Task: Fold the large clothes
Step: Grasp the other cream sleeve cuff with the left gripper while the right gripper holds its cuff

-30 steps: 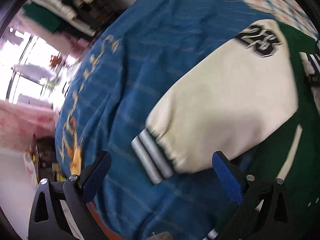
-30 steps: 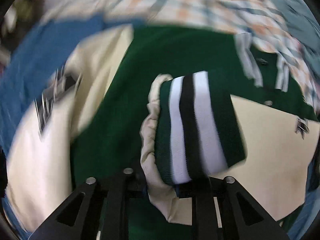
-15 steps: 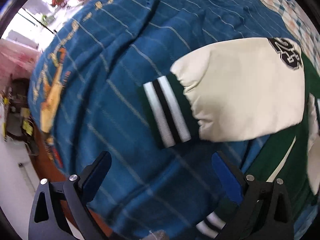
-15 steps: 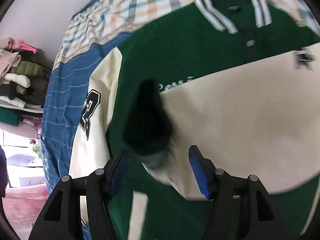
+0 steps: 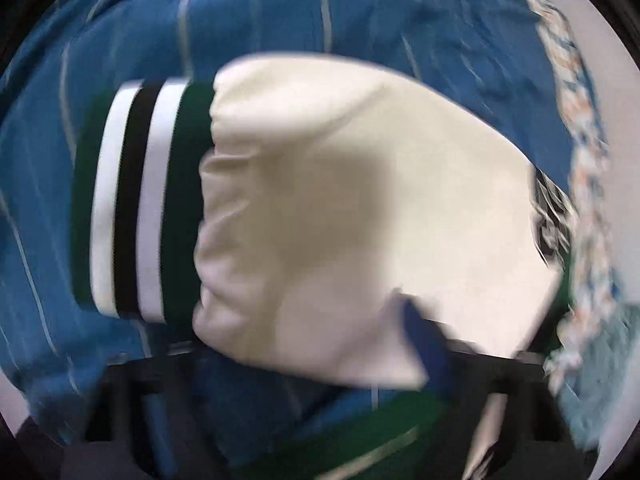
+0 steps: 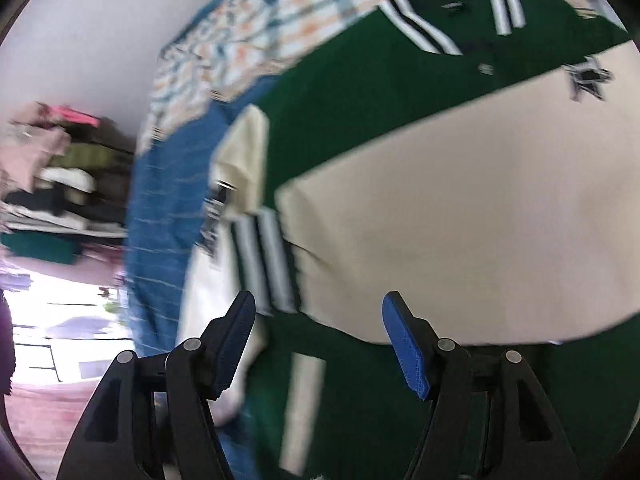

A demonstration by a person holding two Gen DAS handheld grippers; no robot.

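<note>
A green varsity jacket (image 6: 360,80) with cream sleeves lies front up on a blue striped bedspread (image 5: 280,12). One cream sleeve (image 6: 460,220) is folded across the chest, its striped cuff (image 6: 264,264) just ahead of my open, empty right gripper (image 6: 320,336). In the left wrist view the other cream sleeve (image 5: 340,208), with a green, white and black cuff (image 5: 136,200), fills the frame close up. My left gripper (image 5: 304,360) is blurred; one blue pad (image 5: 424,344) shows at the sleeve's lower edge, the other is hidden under the cloth.
A checked blanket (image 6: 260,28) lies at the head of the bed by a white wall (image 6: 100,20). Shelves with stacked clothes (image 6: 56,184) stand to the left, a bright window (image 6: 60,320) below them.
My right gripper let go of the sleeve cuff, opened and drew back; that sleeve now lies across the chest. My left gripper moved in onto the other sleeve.
</note>
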